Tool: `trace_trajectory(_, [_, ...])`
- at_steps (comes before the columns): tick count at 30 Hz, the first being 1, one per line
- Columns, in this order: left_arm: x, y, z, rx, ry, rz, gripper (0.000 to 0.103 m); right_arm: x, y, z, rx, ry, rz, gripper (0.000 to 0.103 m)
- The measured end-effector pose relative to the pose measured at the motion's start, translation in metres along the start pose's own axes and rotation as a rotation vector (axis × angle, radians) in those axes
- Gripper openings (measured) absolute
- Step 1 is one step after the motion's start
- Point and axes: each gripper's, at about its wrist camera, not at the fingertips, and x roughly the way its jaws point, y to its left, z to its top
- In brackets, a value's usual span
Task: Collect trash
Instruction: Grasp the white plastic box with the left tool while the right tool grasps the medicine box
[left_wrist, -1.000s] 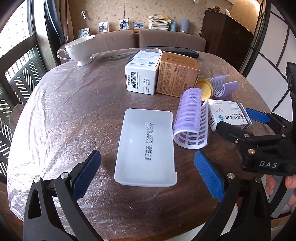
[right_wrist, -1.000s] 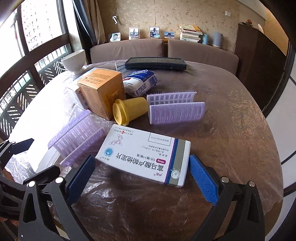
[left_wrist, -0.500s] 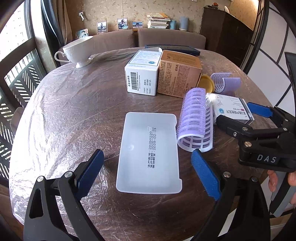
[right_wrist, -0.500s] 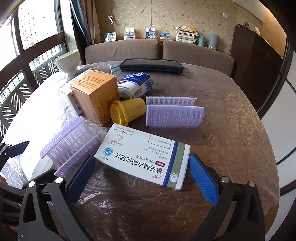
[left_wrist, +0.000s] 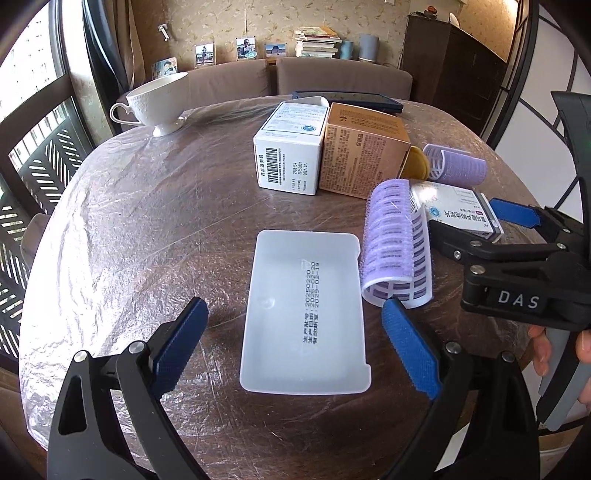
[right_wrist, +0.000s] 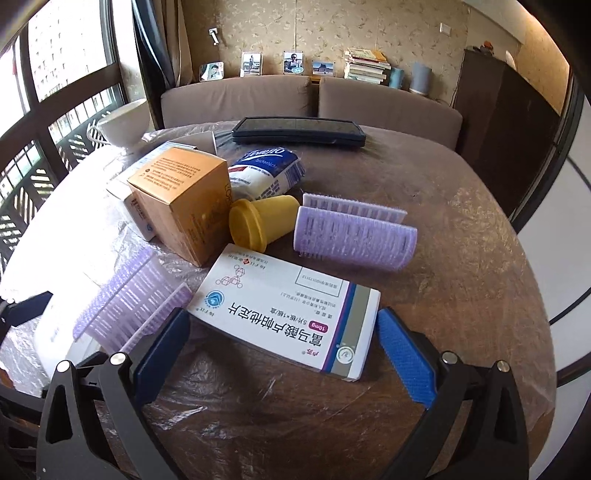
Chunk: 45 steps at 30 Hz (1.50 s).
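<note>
A white plastic tray (left_wrist: 304, 314) lies on the round table, between the pads of my open left gripper (left_wrist: 295, 347). A flat white medicine box (right_wrist: 286, 310) lies between the pads of my open right gripper (right_wrist: 282, 350), which straddles its near end without touching it; the box also shows in the left wrist view (left_wrist: 458, 212). A purple hair roller (left_wrist: 391, 236) lies between tray and box. A second purple roller (right_wrist: 354, 236), a yellow cap (right_wrist: 262, 221), an orange carton (right_wrist: 184, 199), a white carton (left_wrist: 290, 151) and a tissue pack (right_wrist: 266, 173) lie further back.
A white footed cup (left_wrist: 159, 101) stands at the far left. A dark flat case (right_wrist: 299, 131) lies at the table's far edge. The table (left_wrist: 147, 221) is covered in crinkled clear film. A brown sofa (right_wrist: 314, 99) and a dark cabinet (right_wrist: 506, 125) stand behind.
Both grippers have drawn slightly closer to the table; the tray and the medicine box sit a little deeper between their pads. No object has moved.
</note>
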Motion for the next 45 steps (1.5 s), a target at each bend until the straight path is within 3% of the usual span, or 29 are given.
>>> trace_trajectory(4, [0.0, 0.002, -0.001, 0.001, 0.001, -0.002, 0.097, -0.003, 0.001, 0.002, -0.032, 0.007, 0.013, 0.099])
trace_trajectory(8, [0.001, 0.005, -0.001, 0.006, 0.004, -0.005, 0.096, -0.012, 0.002, 0.0, -0.199, -0.027, 0.015, 0.099])
trace_trajectory(11, [0.001, 0.008, -0.001, 0.001, 0.003, -0.018, 0.096, -0.013, -0.003, -0.002, -0.363, -0.028, 0.093, 0.099])
trace_trajectory(13, [0.0, 0.009, -0.001, -0.001, 0.0, -0.03, 0.096, -0.011, -0.012, 0.0, -0.383, -0.007, 0.167, 0.099])
trace_trajectory(14, [0.0, 0.009, -0.001, 0.0, -0.001, -0.035, 0.096, -0.008, -0.019, 0.002, -0.376, 0.011, 0.219, 0.099])
trace_trajectory(21, [-0.002, 0.006, 0.001, 0.02, -0.007, -0.049, 0.084, -0.006, -0.03, 0.015, -0.378, 0.018, 0.361, 0.099])
trace_trajectory(27, [-0.003, 0.003, 0.001, 0.043, -0.005, -0.034, 0.073, -0.009, -0.016, 0.011, -0.415, 0.041, 0.39, 0.096])
trace_trajectory(29, [-0.004, 0.002, 0.001, 0.05, -0.003, -0.024, 0.069, -0.009, -0.011, 0.01, -0.422, 0.043, 0.382, 0.092])
trace_trajectory(33, [-0.005, 0.0, 0.0, 0.064, 0.0, -0.02, 0.056, -0.006, -0.006, 0.003, -0.409, 0.092, 0.382, 0.071])
trace_trajectory(37, [-0.007, 0.002, -0.001, 0.055, 0.005, -0.02, 0.056, -0.011, -0.006, -0.001, -0.373, 0.089, 0.377, 0.054])
trace_trajectory(45, [-0.014, 0.008, -0.008, 0.004, 0.008, -0.029, 0.056, -0.031, -0.017, -0.015, -0.216, 0.065, 0.407, 0.051])
